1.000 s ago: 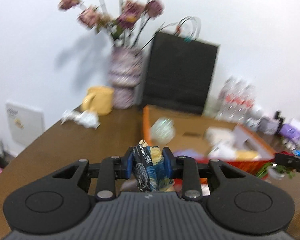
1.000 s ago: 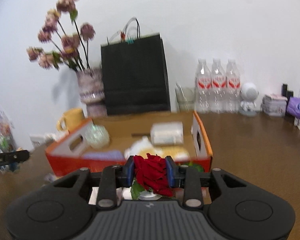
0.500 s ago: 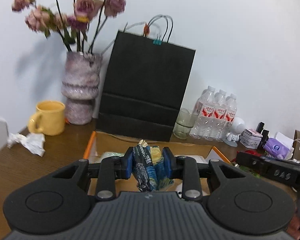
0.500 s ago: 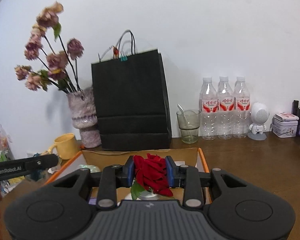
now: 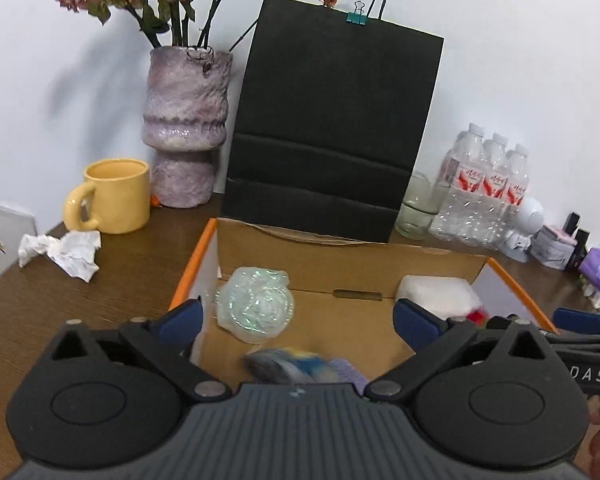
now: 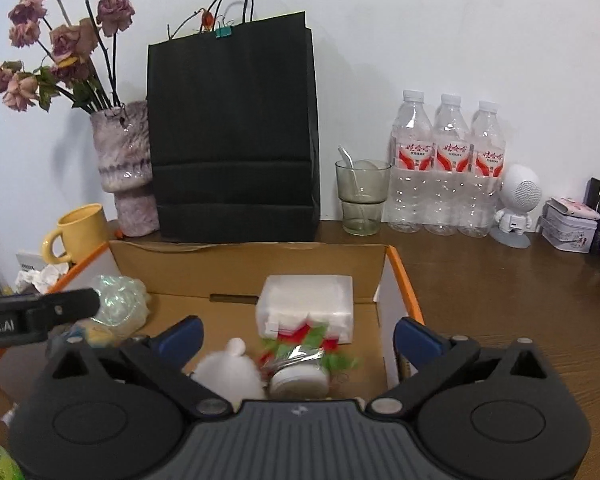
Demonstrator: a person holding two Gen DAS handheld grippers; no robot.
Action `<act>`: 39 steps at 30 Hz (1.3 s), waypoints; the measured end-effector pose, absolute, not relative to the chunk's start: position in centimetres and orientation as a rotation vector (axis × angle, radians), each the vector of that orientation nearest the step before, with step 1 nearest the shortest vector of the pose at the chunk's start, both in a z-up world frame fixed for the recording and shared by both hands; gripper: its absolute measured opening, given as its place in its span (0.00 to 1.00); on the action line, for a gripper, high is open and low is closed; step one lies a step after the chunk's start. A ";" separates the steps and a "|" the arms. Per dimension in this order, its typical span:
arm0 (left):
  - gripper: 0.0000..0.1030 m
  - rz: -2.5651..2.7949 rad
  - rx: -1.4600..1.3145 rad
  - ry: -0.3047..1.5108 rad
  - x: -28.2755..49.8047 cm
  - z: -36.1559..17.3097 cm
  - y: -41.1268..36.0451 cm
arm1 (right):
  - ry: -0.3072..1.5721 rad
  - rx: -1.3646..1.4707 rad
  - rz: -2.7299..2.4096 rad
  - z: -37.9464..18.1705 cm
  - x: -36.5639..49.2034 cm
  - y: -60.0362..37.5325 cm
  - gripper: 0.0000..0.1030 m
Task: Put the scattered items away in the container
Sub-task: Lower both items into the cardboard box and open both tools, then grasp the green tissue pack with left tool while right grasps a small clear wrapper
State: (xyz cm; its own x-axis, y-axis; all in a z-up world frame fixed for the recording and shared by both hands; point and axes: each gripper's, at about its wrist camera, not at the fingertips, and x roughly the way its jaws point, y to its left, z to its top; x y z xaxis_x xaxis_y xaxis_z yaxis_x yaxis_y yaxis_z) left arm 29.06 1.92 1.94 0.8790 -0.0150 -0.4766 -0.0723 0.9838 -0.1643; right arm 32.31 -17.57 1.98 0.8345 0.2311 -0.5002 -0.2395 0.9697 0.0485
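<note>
A white wall (image 6: 420, 20) backed the brown wooden surface (image 6: 500, 300). On it the cardboard box (image 5: 380, 264) stood before a black paper bag (image 6: 232, 140). Each hand-held gripper, left (image 5: 296, 320) and right (image 6: 298, 334), had just spread wide over that box, gripping nothing; a blurred snack packet (image 5: 284, 364) and a red rose (image 6: 300, 340) were inside it.
</note>
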 end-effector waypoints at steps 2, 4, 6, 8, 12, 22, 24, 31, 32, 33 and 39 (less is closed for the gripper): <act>1.00 0.029 -0.166 0.494 28.9 2.0 1.7 | 0.536 -0.008 0.246 2.0 32.4 -17.7 1.00; 1.00 0.028 -0.155 0.489 28.8 2.1 1.5 | 0.540 0.002 0.253 2.1 32.3 -17.9 1.00; 1.00 0.030 -0.144 0.486 28.6 2.2 1.4 | 0.539 0.004 0.254 2.2 32.3 -18.0 1.00; 1.00 0.029 -0.136 0.483 28.6 2.3 1.2 | 0.537 0.002 0.254 2.3 32.2 -18.0 1.00; 1.00 0.027 -0.132 0.482 28.6 2.4 1.1 | 0.532 -0.005 0.254 2.4 32.1 -17.9 1.00; 1.00 0.025 -0.132 0.453 25.3 3.6 2.4 | 0.489 -0.030 0.237 3.3 28.8 -19.5 1.00; 1.00 0.025 -0.117 0.449 23.7 3.6 3.0 | 0.473 -0.056 0.228 3.4 27.1 -20.2 1.00; 1.00 0.067 -0.109 0.528 18.7 1.3 4.9 | 0.507 -0.080 0.200 1.2 22.9 -23.2 1.00; 1.00 0.072 -0.106 0.541 18.1 0.8 4.9 | 0.523 -0.084 0.195 0.6 22.6 -23.5 1.00; 1.00 0.078 -0.102 0.558 17.6 0.4 5.0 | 0.540 -0.086 0.190 0.0 22.5 -23.7 1.00; 1.00 0.076 -0.083 0.633 15.4 -2.0 4.6 | 0.622 -0.097 0.176 -2.7 22.7 -24.1 1.00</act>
State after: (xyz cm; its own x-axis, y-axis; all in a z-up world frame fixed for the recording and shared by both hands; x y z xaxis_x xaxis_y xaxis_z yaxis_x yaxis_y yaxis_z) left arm 15.45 4.59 -1.98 0.8039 0.0456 -0.5930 -0.0963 0.9939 -0.0541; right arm 22.66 -24.08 -2.71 0.7984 0.1346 -0.5870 -0.1931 0.9805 -0.0377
